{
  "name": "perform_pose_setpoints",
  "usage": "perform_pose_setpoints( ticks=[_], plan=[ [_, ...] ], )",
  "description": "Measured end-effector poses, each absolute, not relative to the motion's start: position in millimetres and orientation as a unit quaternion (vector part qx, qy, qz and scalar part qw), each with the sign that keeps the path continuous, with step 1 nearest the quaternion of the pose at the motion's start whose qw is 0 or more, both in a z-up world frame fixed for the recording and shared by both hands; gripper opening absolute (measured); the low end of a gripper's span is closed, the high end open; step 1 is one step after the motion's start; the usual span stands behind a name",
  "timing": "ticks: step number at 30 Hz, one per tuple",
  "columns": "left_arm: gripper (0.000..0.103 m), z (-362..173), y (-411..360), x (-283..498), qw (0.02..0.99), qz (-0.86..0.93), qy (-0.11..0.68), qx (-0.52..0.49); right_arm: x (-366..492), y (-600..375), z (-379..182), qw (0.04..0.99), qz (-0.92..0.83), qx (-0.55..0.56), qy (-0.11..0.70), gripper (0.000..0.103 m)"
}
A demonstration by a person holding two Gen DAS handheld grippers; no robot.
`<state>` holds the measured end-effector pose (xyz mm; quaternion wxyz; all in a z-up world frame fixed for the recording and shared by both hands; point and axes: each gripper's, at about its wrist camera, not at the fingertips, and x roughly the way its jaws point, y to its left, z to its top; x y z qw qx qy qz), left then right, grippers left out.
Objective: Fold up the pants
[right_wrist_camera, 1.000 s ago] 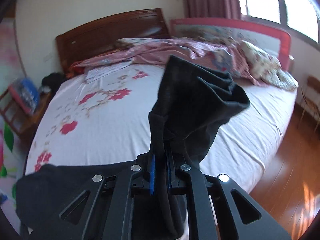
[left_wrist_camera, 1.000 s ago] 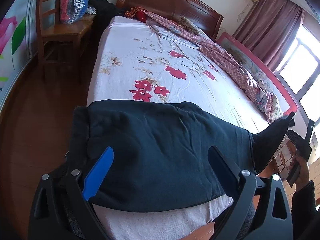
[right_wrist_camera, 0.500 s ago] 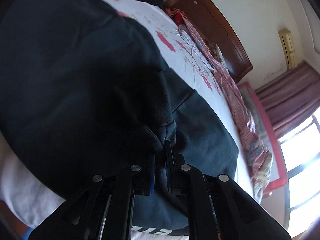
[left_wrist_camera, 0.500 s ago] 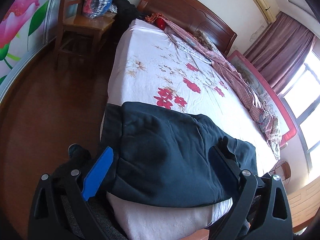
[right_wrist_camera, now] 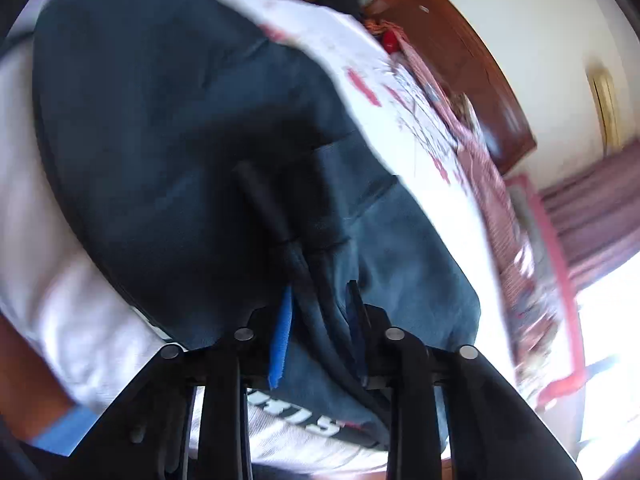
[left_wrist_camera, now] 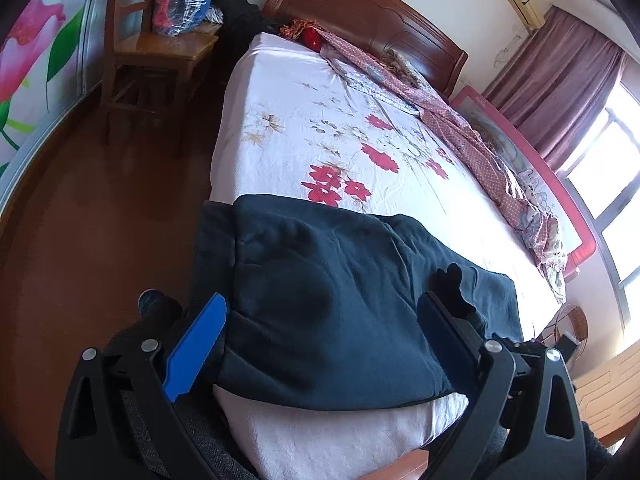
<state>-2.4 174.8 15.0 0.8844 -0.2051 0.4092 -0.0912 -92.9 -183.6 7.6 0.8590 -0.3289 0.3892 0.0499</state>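
Left gripper [left_wrist_camera: 320,324]: jaws spread wide, nothing pinched, above dark navy pants [left_wrist_camera: 328,312] folded at the floral bed's [left_wrist_camera: 320,128] foot; right gripper [right_wrist_camera: 320,320]: jaws just been opening, the pants' hem loose between them.

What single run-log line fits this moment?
pants: folded on bed | right tongs: just opening, cloth between | left tongs: open, empty
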Motion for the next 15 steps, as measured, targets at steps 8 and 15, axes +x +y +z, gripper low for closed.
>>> perform_pose_setpoints(
  ticks=[8,15],
  plan=[
    [0.097,4.7,181.8,-2.0,0.876,-0.08,0.42,-0.223,-44.2,-206.4,5.7,0.889,-0.024,-0.21,0.405,0.026],
    [0.1,1.1,237.2,-22.2,0.867,-0.015,0.416,-0.274,-57.3,-185.8,-28.6,0.859,-0.018,-0.333,0.388,0.024]
  ],
)
